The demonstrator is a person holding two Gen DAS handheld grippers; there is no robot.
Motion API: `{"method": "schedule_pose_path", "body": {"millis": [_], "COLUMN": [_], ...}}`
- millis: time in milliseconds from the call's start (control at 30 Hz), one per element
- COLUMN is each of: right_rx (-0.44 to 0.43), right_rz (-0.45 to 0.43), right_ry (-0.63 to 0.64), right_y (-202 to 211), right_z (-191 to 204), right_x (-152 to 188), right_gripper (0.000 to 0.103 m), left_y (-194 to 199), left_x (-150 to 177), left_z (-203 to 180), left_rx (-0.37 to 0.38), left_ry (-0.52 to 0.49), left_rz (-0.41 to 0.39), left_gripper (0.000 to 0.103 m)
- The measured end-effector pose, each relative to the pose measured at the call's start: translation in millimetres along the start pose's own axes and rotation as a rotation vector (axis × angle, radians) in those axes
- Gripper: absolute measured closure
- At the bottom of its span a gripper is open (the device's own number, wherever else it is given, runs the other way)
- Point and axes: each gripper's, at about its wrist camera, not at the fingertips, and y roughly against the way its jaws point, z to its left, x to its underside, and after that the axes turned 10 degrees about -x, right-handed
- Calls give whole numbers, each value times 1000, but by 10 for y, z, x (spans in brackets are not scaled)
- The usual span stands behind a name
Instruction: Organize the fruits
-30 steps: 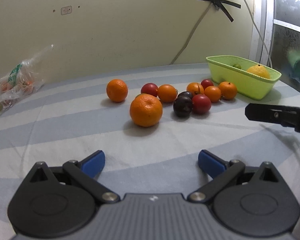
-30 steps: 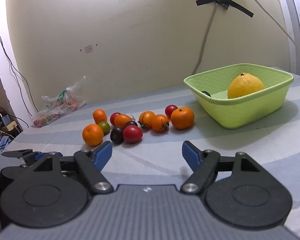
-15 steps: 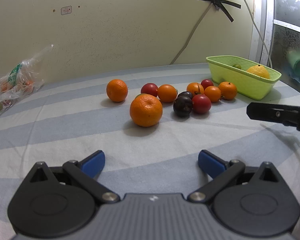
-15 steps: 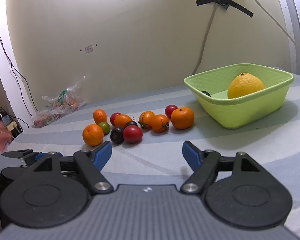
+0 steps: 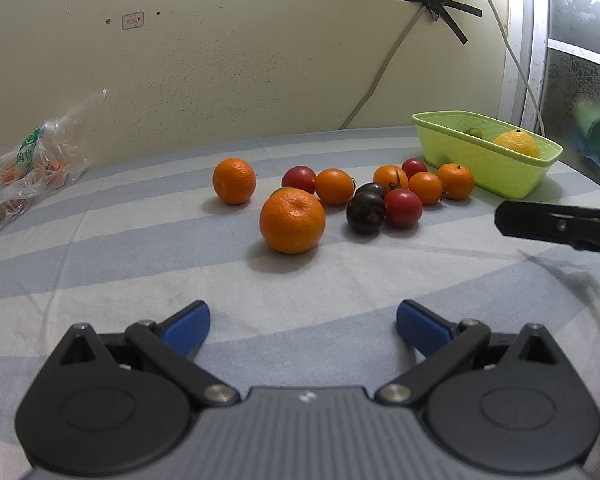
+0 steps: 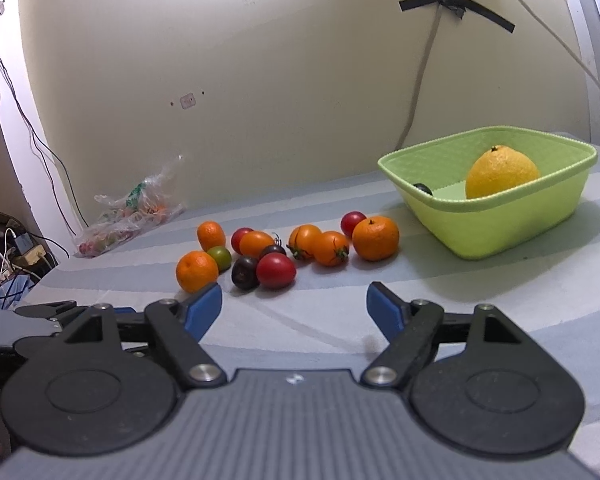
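Several loose fruits lie in a cluster on the striped cloth: a large orange [image 5: 292, 221] nearest my left gripper, another orange [image 5: 234, 181] behind it, a dark plum [image 5: 365, 213], a red tomato [image 5: 403, 208] and orange tomatoes. A green basket [image 5: 496, 162] at the right holds a yellow citrus [image 6: 502, 174] and a small dark fruit [image 6: 423, 189]. My left gripper [image 5: 302, 322] is open and empty, short of the large orange. My right gripper [image 6: 294, 308] is open and empty, in front of the cluster [image 6: 276, 270].
A clear plastic bag [image 5: 24, 168] of produce lies at the far left by the wall. The right gripper's finger [image 5: 556, 226] shows at the right edge of the left wrist view. A cable hangs down the wall behind the basket. Wires hang off the table's left side [image 6: 16, 248].
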Motion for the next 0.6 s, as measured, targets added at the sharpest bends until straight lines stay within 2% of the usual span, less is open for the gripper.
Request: {"method": "schedule_pose_path", "body": {"millis": [167, 233, 267, 333, 600], "right_rx": [1, 1, 0, 0, -2], "right_rz": [-27, -31, -32, -30, -36], "right_ry": [-4, -5, -4, 0, -2], "right_y": [48, 51, 52, 46, 58], "right_z": [-10, -10, -8, -3, -4], "right_x": [10, 11, 12, 15, 21], "right_gripper": [20, 20, 20, 20, 20], "left_y": [27, 44, 39, 38, 89], "left_x": [0, -39, -76, -42, -44], "left_z": [-92, -131, -146, -118, -73], "left_rx": [-78, -97, -100, -117, -173], "left_ry": [69, 90, 69, 123, 141], "left_rz": [15, 55, 86, 68, 111], "left_gripper": [0, 0, 0, 0, 0]}}
